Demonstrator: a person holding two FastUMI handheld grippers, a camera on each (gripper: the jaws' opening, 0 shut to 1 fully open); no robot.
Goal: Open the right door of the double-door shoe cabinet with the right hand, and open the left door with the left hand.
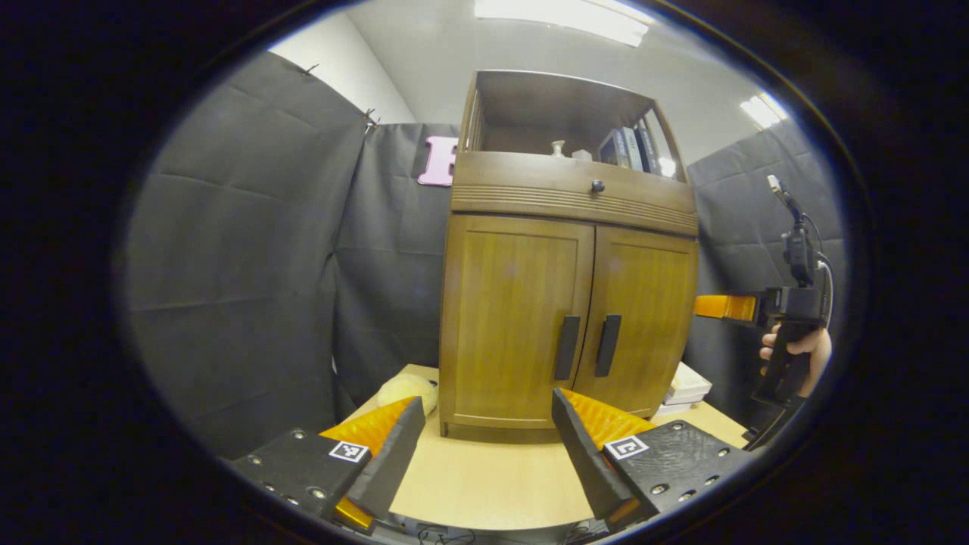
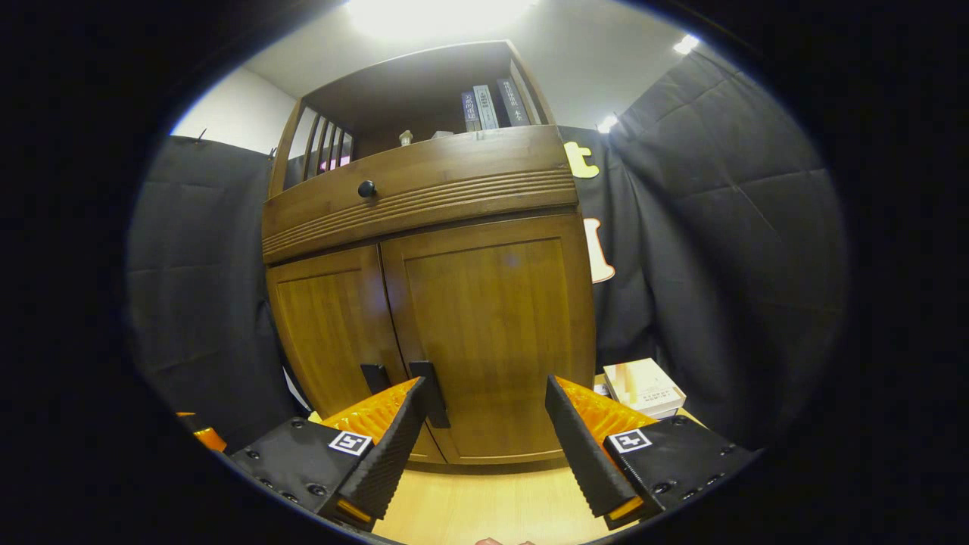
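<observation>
The brown wooden shoe cabinet [image 1: 564, 204] stands on a light table with both doors shut. In the left gripper view its left door [image 1: 511, 318] and right door [image 1: 643, 318] carry dark vertical handles [image 1: 567, 347] side by side at the centre seam. My left gripper [image 1: 486, 412] is open and holds nothing, a short way in front of the cabinet's base. In the right gripper view my right gripper [image 2: 484, 401] is open close before the right door [image 2: 492, 325], its left finger just beside that door's handle [image 2: 430, 393]. A hand [image 1: 795, 352] holds the right gripper [image 1: 711, 306] off the cabinet's right side.
A drawer with a round knob [image 2: 366, 188] sits above the doors, with books [image 2: 492, 106] on the open shelf on top. A stack of white books [image 2: 643, 386] lies on the table [image 1: 484, 484] right of the cabinet. A cream soft object [image 1: 405, 390] lies at its left.
</observation>
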